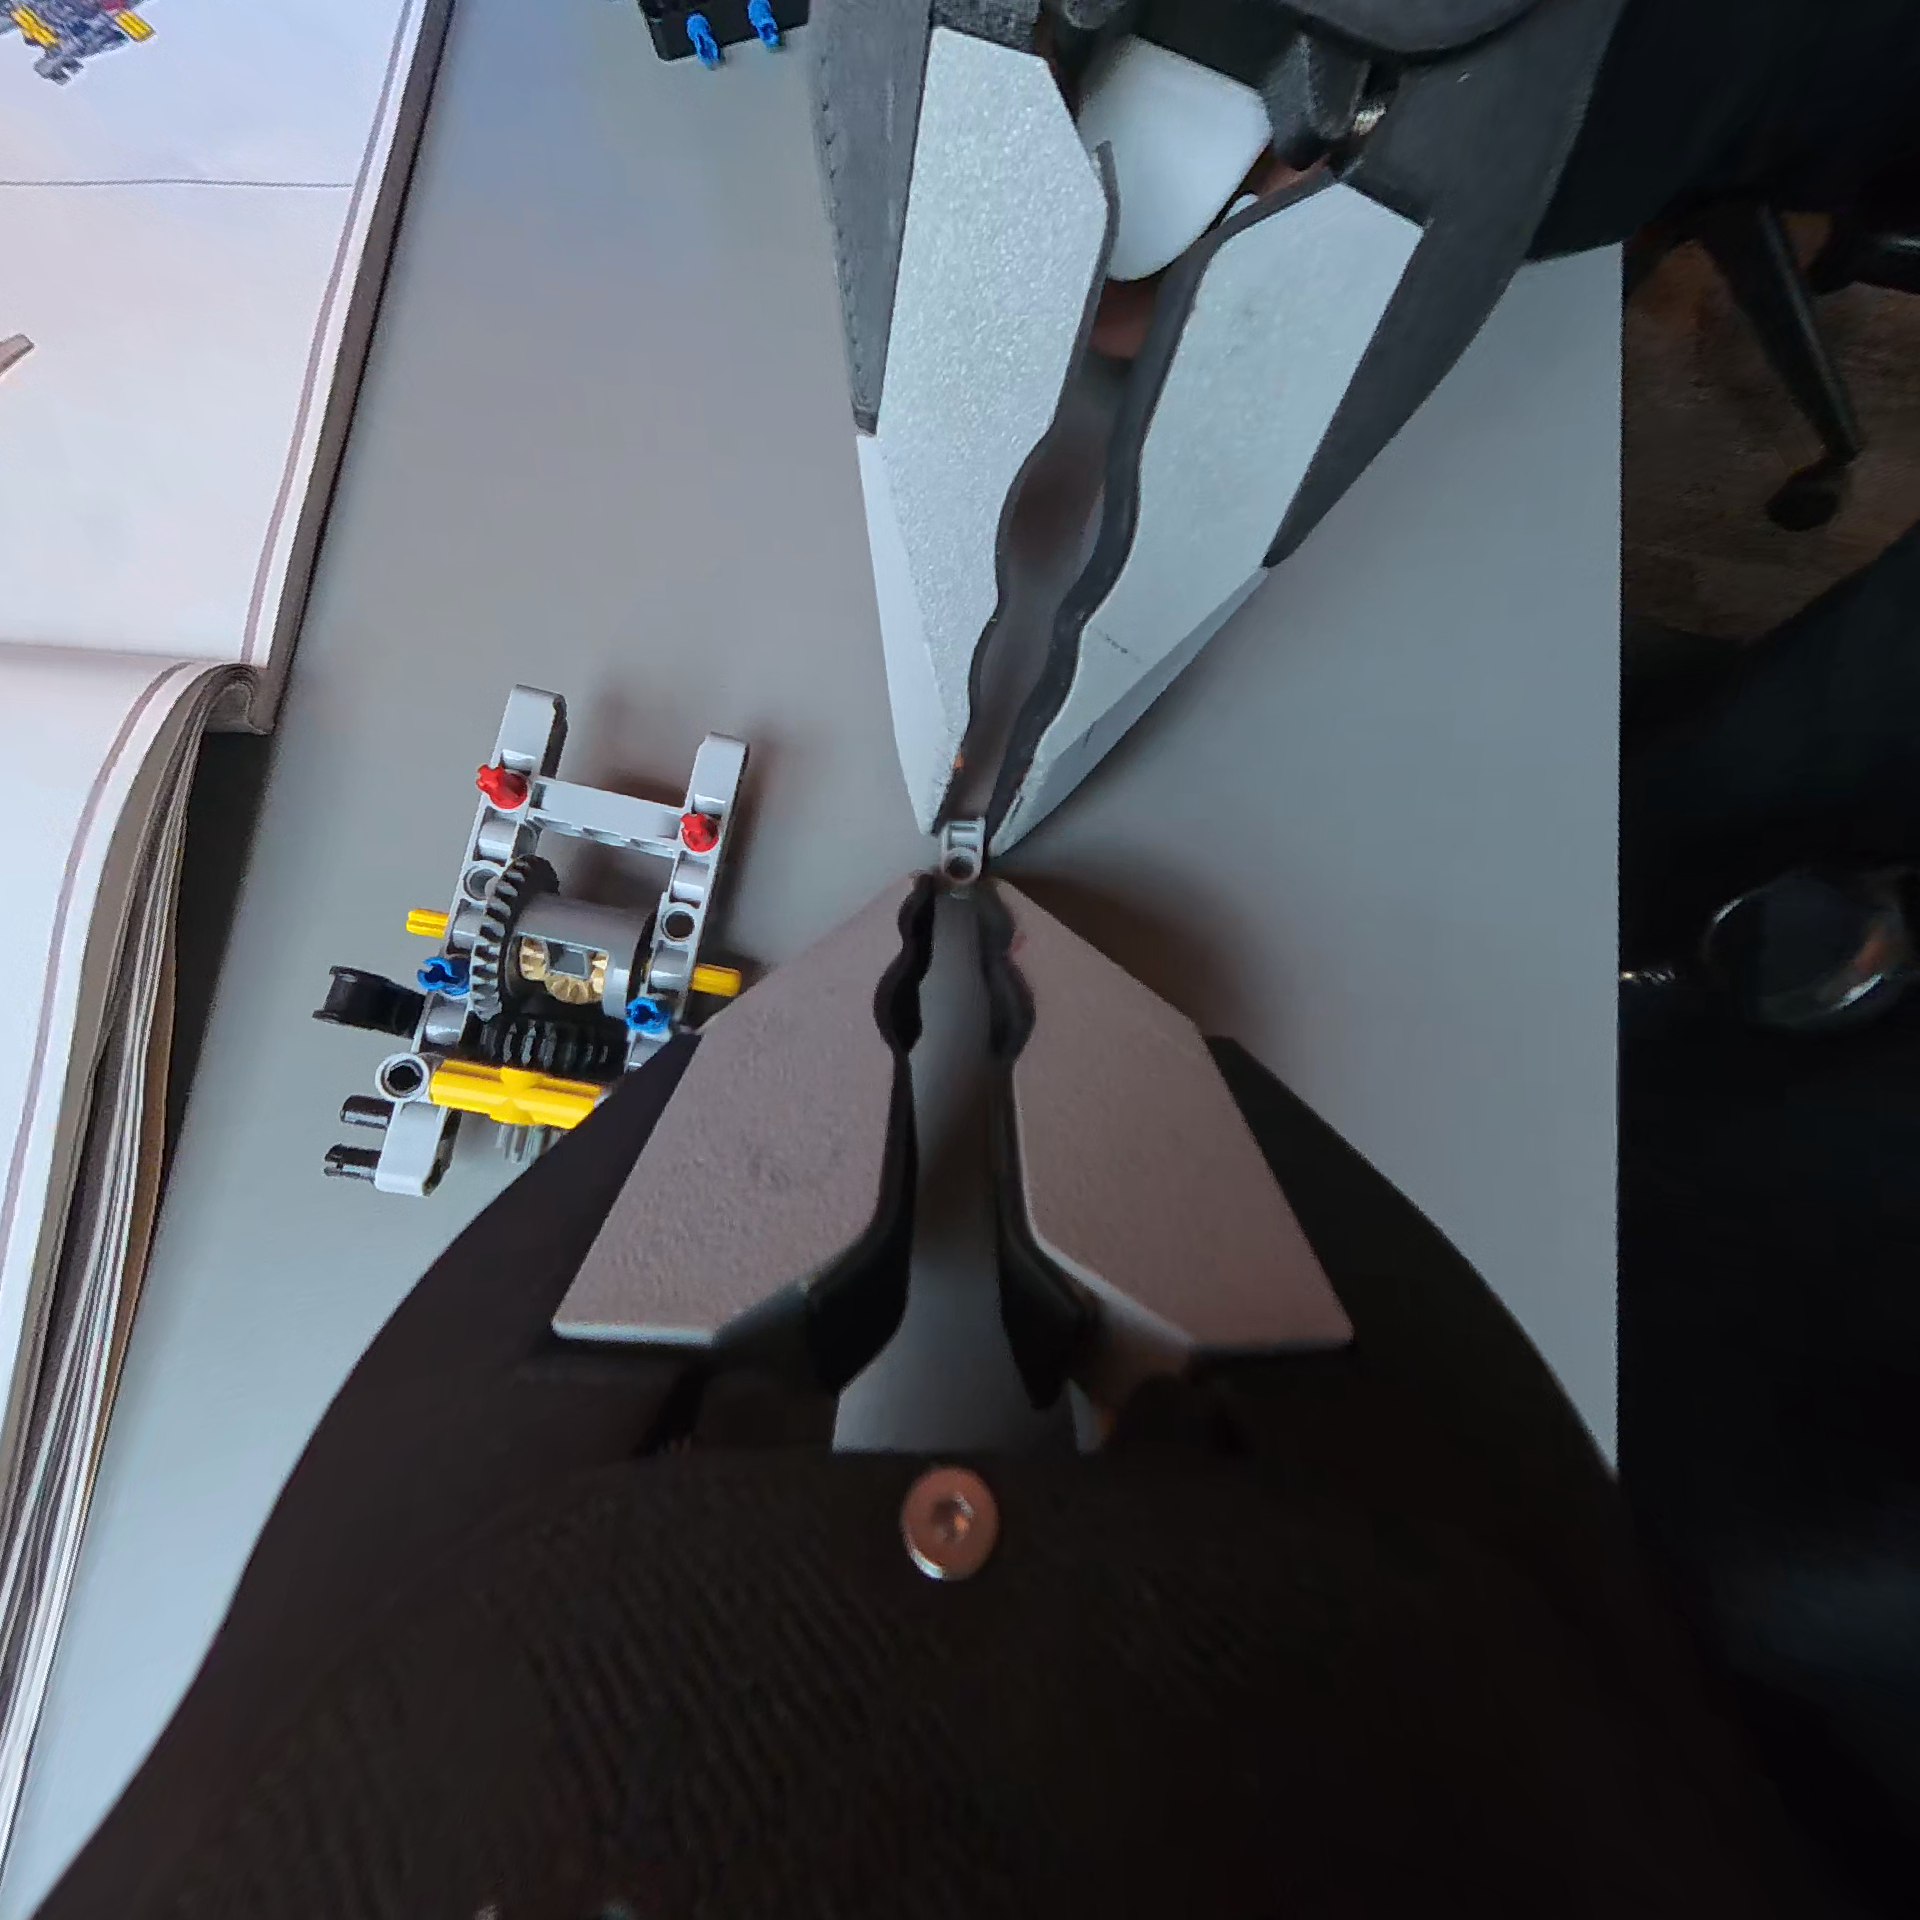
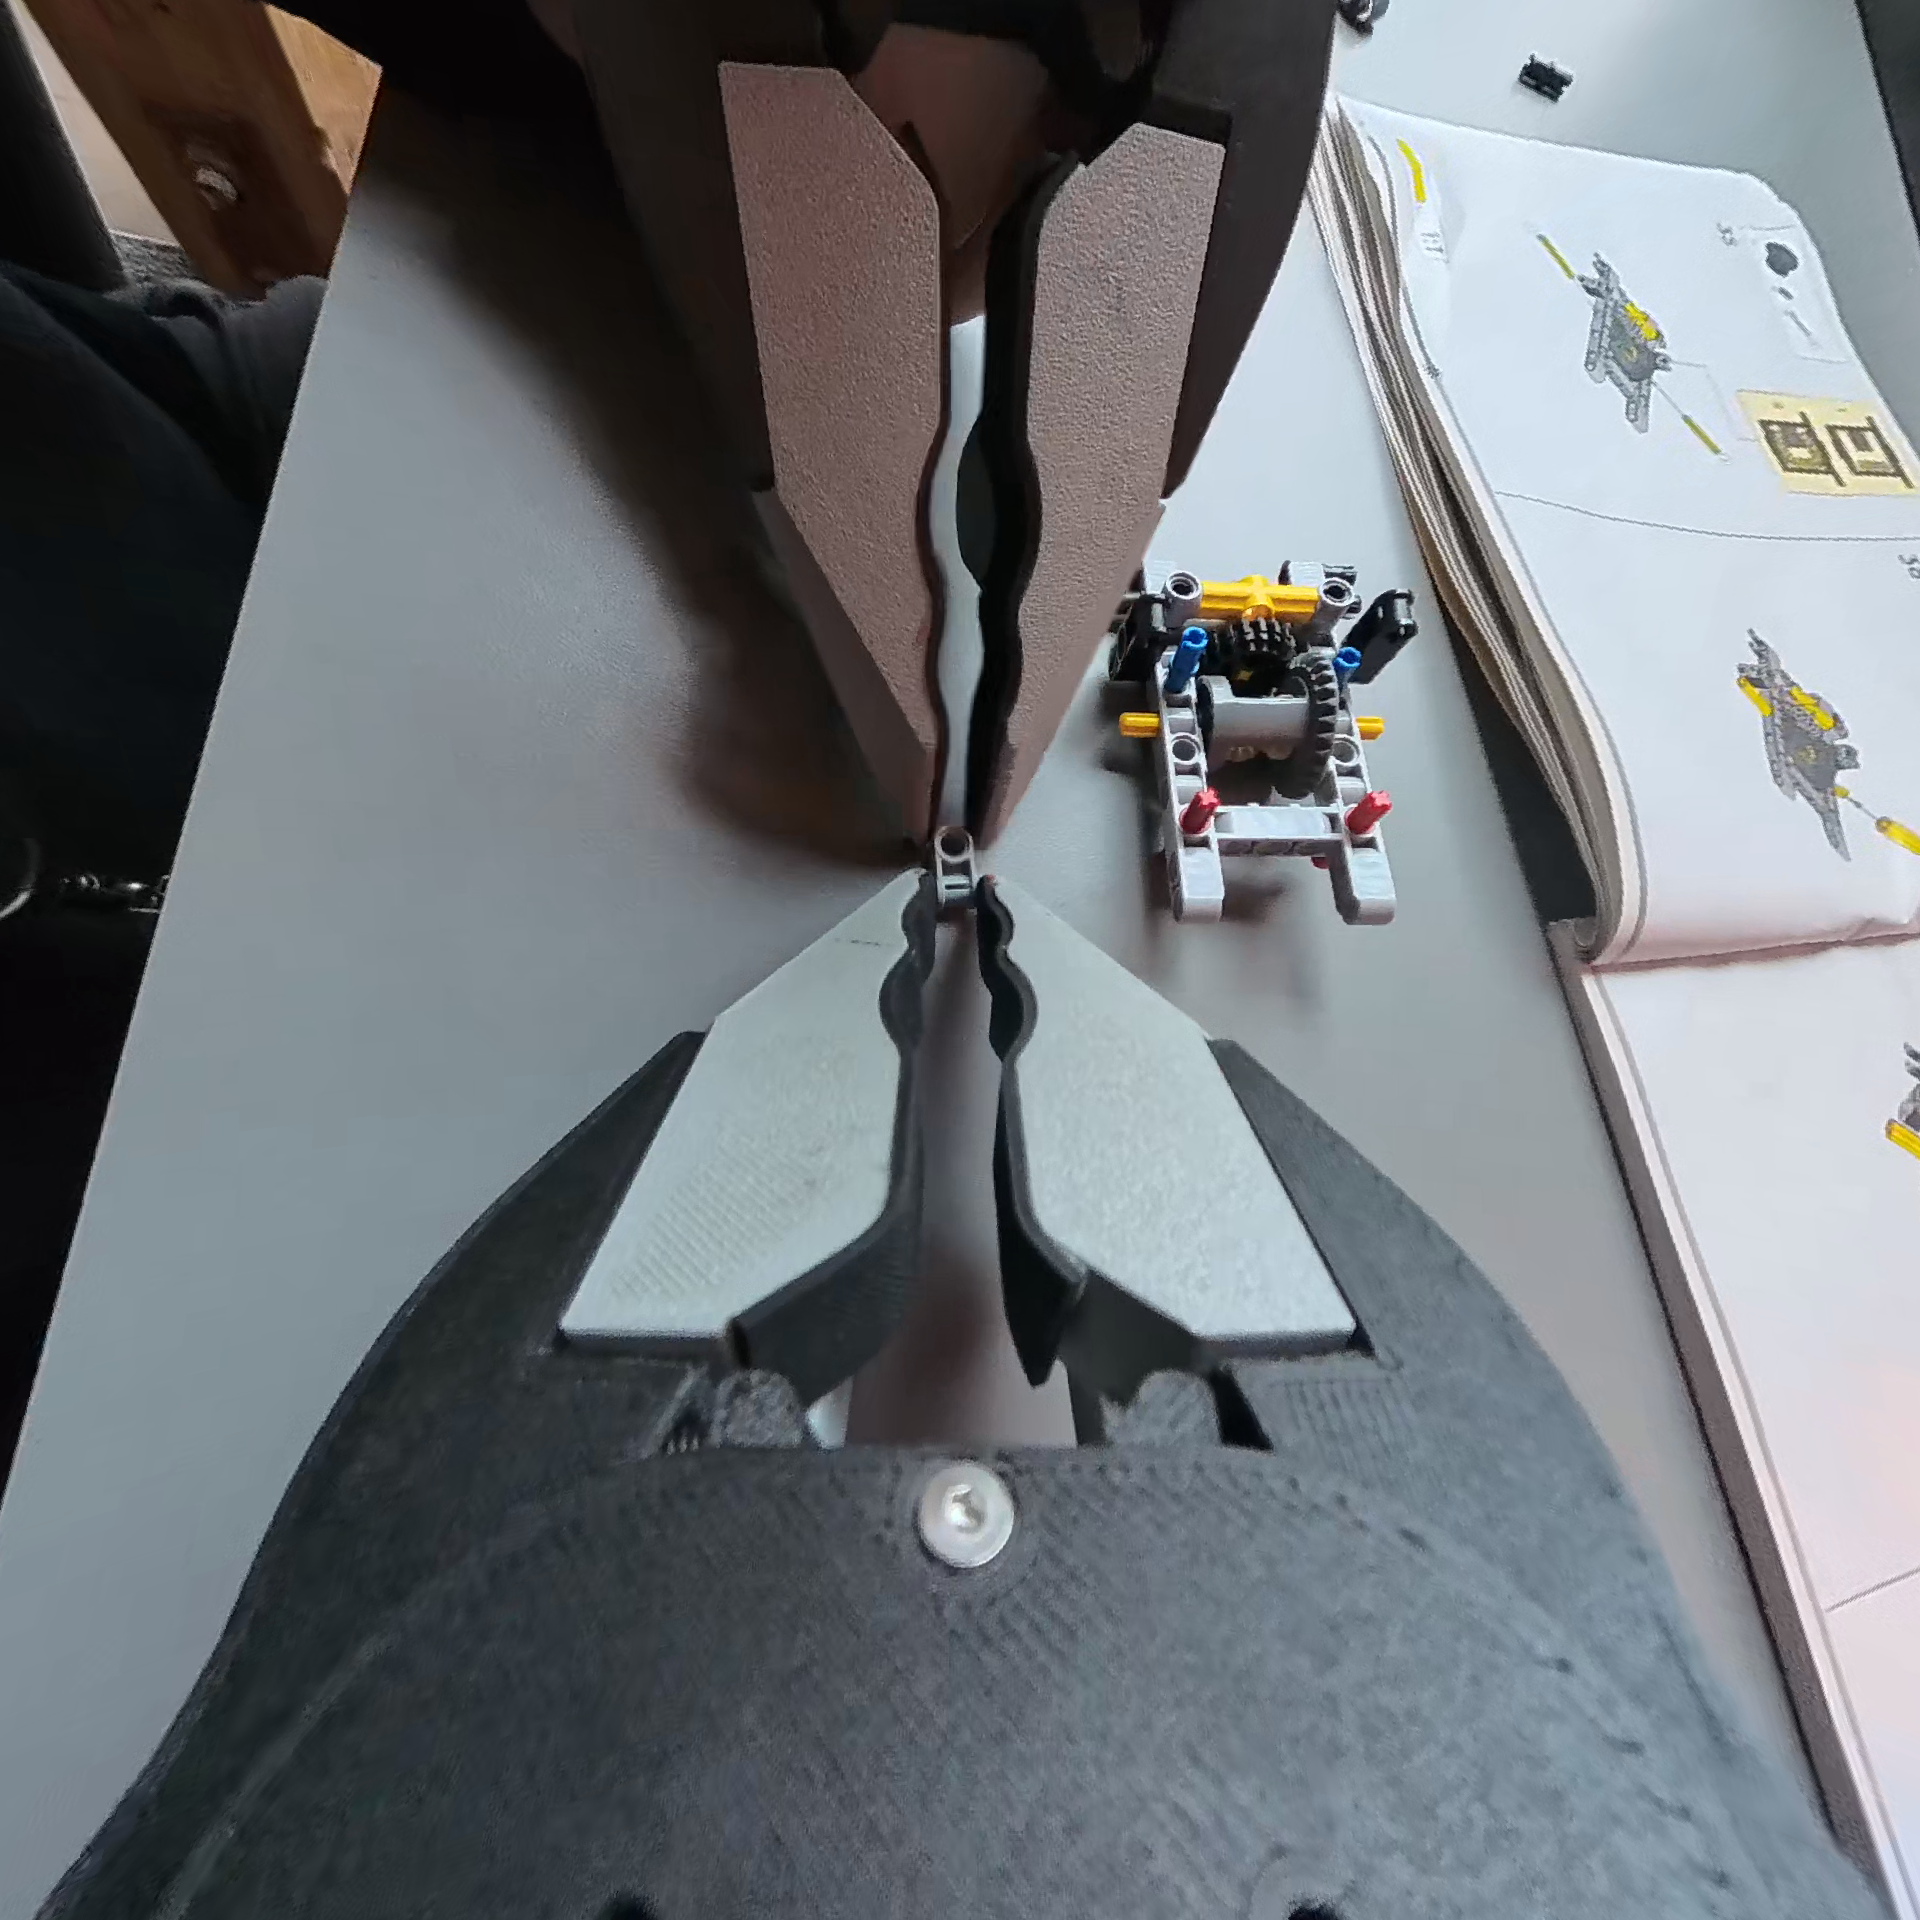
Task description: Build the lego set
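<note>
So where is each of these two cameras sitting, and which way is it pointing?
Left wrist view: rides on the left tongs, looking along their fingers over the grey table; the right tongs come in tip to tip from the top.
Right wrist view: rides on the right tongs, facing the opposite way, with the left tongs coming in from the top.
Shared: the small grey piece pinched between both tips, the half-built model and the open instruction book, which lie left in one view and right in the other.

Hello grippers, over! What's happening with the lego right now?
Left gripper and right gripper tip to tip, jaws of both pinching one small grey connector. Half-built gear assembly sits untouched beside them on the table. Nothing between them.
</note>
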{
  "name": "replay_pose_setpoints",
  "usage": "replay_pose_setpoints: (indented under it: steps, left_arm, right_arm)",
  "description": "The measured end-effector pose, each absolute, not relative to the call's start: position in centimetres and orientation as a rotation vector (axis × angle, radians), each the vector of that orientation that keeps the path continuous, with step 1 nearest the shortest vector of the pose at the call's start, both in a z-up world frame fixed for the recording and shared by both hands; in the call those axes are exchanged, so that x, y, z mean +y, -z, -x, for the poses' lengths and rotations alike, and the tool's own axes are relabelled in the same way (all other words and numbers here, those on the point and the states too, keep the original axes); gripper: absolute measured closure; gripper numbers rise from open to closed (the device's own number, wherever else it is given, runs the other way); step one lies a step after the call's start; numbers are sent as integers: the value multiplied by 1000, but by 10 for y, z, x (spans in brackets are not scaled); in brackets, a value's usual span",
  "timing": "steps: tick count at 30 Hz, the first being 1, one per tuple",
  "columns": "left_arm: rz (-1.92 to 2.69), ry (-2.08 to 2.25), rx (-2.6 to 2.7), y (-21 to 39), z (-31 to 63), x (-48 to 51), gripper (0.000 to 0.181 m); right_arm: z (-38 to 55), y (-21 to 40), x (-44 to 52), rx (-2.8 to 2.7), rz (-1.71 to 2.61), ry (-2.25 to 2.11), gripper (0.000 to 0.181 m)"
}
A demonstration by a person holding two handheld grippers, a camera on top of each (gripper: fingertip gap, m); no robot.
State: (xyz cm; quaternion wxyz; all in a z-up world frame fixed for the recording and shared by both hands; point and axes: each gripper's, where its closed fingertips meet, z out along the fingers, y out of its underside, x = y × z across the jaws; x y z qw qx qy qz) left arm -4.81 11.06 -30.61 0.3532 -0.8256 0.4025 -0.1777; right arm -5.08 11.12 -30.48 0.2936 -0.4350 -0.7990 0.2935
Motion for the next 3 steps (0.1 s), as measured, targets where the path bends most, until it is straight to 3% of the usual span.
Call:
replay_pose_setpoints:
  steps: [3]
  left_arm:
    - [2143, 475, 1032, 306, 48, 111, 168]
  right_arm:
    - [51, 305, 109, -2129, 1154, -781, 176]
